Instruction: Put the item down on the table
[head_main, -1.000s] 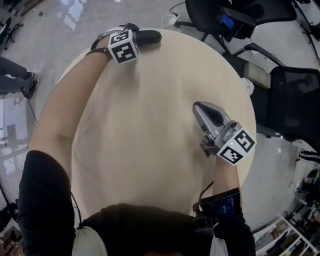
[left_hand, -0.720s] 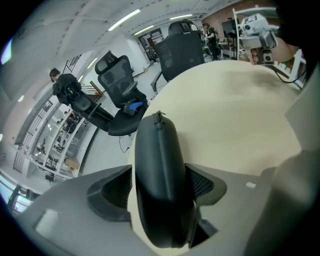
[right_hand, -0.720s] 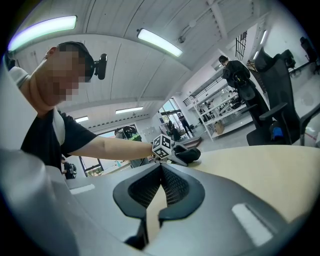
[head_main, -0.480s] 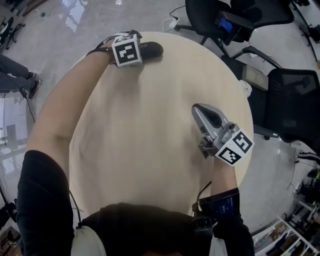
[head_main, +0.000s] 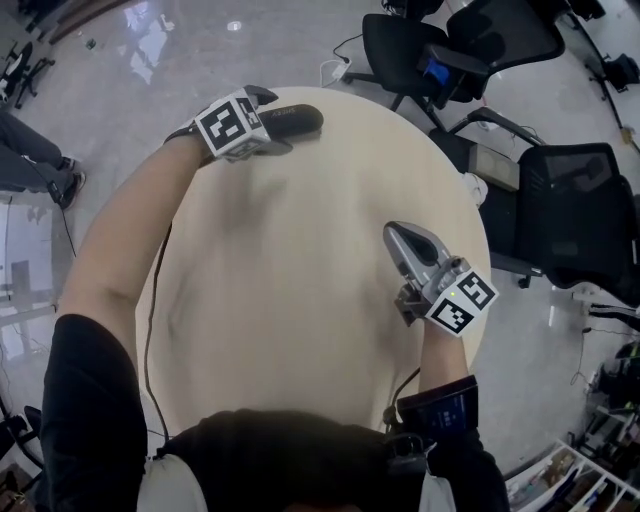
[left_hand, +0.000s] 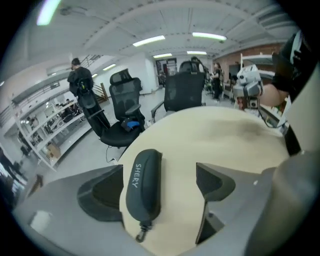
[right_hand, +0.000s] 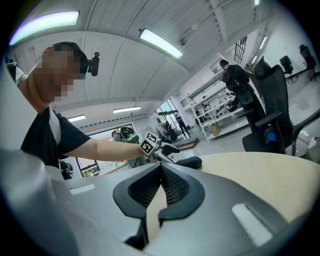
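— What is the person wearing?
— A black short-sleeved top (head_main: 290, 455), and a dark band with a blue screen (head_main: 445, 408) on the wrist at four o'clock.
— And the tools?
— The left hand-held gripper (left_hand: 159, 186) and the right hand-held gripper (right_hand: 161, 182) are grey with black pads. Each bears a black-and-white marker cube (head_main: 232, 126). A thin dark cable (head_main: 150, 330) runs along the arm at nine o'clock.

Glasses case (left_hand: 145, 175): black, white lettering along its length, black clip at the near end; it lies on a plain pale cream tabletop (head_main: 300, 300). Left claw (left_hand: 159, 186) matte grey with black pads (left_hand: 102, 192); right claw (right_hand: 161, 186) silver-grey, its pads (right_hand: 176, 187) black with a fine mesh pattern; left marker cube (head_main: 232, 125) and right marker cube (head_main: 461, 304) white with black square patterns. Around: office chairs (head_main: 580, 210) black, one carrying a blue patch (head_main: 435, 70); floor (head_main: 150, 60) glossy grey; sleeve (head_main: 90, 400) black.
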